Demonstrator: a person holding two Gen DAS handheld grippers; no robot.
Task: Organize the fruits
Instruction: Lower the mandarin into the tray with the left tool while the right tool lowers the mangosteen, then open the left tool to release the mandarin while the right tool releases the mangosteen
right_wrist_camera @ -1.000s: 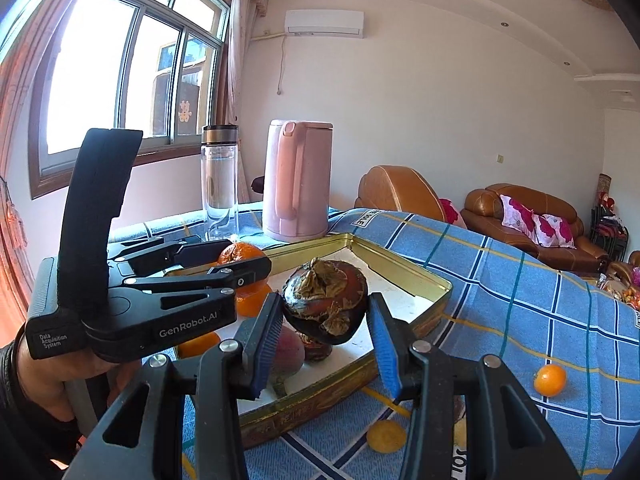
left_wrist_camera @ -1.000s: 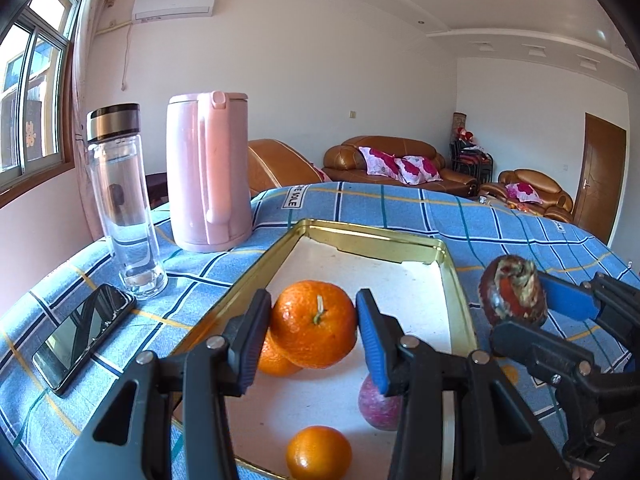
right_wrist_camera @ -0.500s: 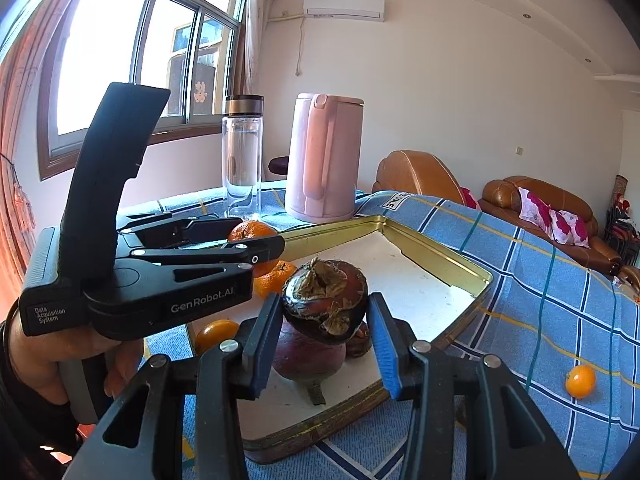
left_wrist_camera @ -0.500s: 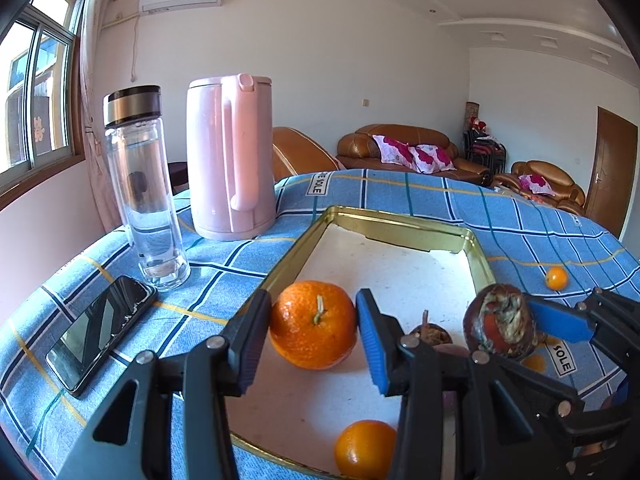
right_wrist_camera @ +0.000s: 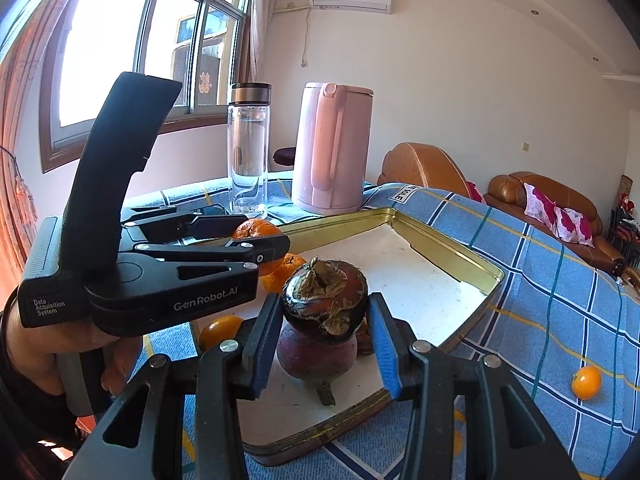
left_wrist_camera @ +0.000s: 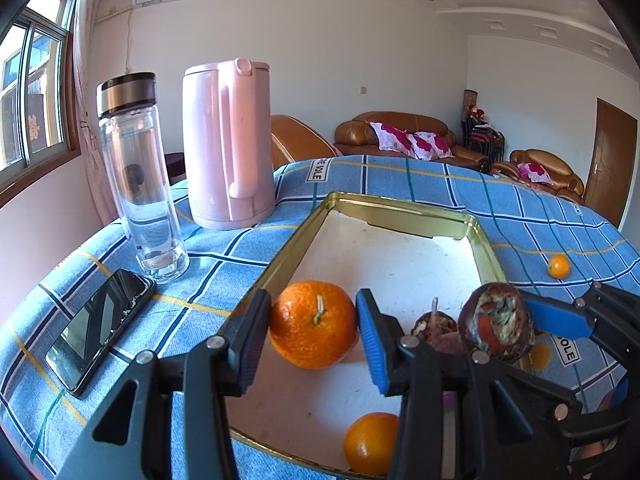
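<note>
Here we grip an orange (left_wrist_camera: pixel 313 324) in our left gripper (left_wrist_camera: pixel 312 334) and a mangosteen (right_wrist_camera: pixel 325 299) in our right gripper (right_wrist_camera: pixel 325 344) — both held above the tray (left_wrist_camera: pixel 394 207).

Kettle (left_wrist_camera: pixel 228 144) behind tray (left_wrist_camera: pixel 404 208); bottle (left_wrist_camera: pixel 140 176) left of kettle; phone (left_wrist_camera: pixel 100 316) before bottle.

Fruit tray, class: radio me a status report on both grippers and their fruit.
Left gripper shut on orange above gold tray. Right gripper shut on mangosteen, over another mangosteen in tray. Small orange loose on tablecloth.
</note>
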